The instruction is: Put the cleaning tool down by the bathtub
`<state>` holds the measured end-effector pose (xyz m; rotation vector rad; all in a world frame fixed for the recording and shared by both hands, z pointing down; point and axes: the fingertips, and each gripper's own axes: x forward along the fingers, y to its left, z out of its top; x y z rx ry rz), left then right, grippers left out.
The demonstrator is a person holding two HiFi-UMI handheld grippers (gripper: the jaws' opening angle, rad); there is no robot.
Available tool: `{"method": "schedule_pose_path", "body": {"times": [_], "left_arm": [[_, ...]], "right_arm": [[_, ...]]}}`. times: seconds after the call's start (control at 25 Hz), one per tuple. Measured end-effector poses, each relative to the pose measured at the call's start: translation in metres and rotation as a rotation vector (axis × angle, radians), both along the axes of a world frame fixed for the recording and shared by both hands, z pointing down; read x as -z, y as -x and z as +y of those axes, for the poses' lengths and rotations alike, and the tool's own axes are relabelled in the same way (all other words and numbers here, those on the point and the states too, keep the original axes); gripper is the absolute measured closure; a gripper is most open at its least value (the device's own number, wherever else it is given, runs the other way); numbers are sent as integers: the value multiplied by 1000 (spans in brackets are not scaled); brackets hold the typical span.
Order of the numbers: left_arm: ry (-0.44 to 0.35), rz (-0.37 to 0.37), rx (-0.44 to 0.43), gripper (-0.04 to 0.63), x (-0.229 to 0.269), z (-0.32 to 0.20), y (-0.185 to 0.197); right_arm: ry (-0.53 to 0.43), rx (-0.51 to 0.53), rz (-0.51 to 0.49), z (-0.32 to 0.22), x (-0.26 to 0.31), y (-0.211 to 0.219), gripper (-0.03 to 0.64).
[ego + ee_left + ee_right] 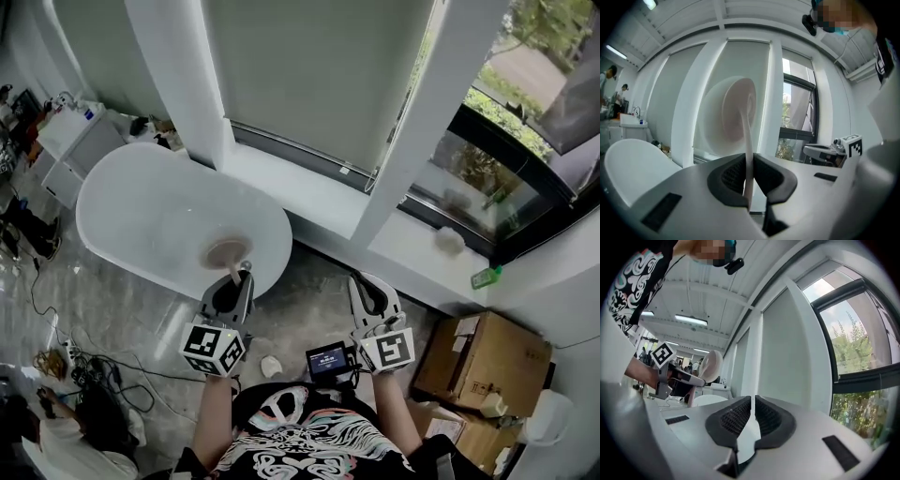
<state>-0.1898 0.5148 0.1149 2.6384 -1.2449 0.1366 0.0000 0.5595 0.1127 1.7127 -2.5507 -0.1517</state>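
The cleaning tool is a round pinkish pad (pixel 228 251) on a thin pale handle. My left gripper (pixel 242 278) is shut on that handle and holds the pad over the near end of the white bathtub (pixel 141 211). In the left gripper view the handle (pixel 749 154) runs up between the pressed jaws to the pad (pixel 736 110). My right gripper (pixel 370 286) hangs to the right over the floor, clear of the tub. Its jaws (pixel 753 404) are shut with nothing between them. From there I see the left gripper (pixel 677 376) and the pad (pixel 711 365).
A white window sill (pixel 309 187) runs behind the tub, with pillars either side. Cardboard boxes (pixel 483 361) stand at the right. Cables (pixel 84 370) lie on the grey floor at the left, below a white cabinet (pixel 70 141). A small white object (pixel 271 366) lies near my feet.
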Motion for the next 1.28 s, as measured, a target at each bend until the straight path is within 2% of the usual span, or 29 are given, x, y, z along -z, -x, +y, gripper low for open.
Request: {"method": "schedule_pose_path", "body": {"times": [0.12,0.28,0.32,0.44,0.52,0.72,0.84,0.96,1.12,1.28], "left_arm": [[-8,-39,-22,558,-3,-10,-25],[1,-32,-20,558,-5,-31,-51],[1,-37,-16,558,-6,-36,-55],[-4,-54,7,558,-8,-56,-65],[-4,-47,18,558,-10,-69,-70],[4,-36,18,558,-17,-101,-83],[10,-39,11,558,-26,-133,-86],[10,-37,1,558,-34,-177,-85],[6,-20,-16,558,-37,-250,-93],[-2,-13,-46,558,-37,-328,-103]], "right_arm": [[-106,27,-31,-8,18,-4,589],[-118,68,-25,-18,15,-23,589],[-106,88,16,-21,10,-28,589],[-23,143,282,-28,-17,-41,589],[-2,152,321,-38,-24,-49,589],[16,150,261,-75,-36,-65,589],[-1,142,168,-108,-37,-69,589],[-18,108,72,-148,-32,-69,589],[5,99,34,-213,-36,-71,589],[20,76,-54,-288,-35,-69,589]]}}
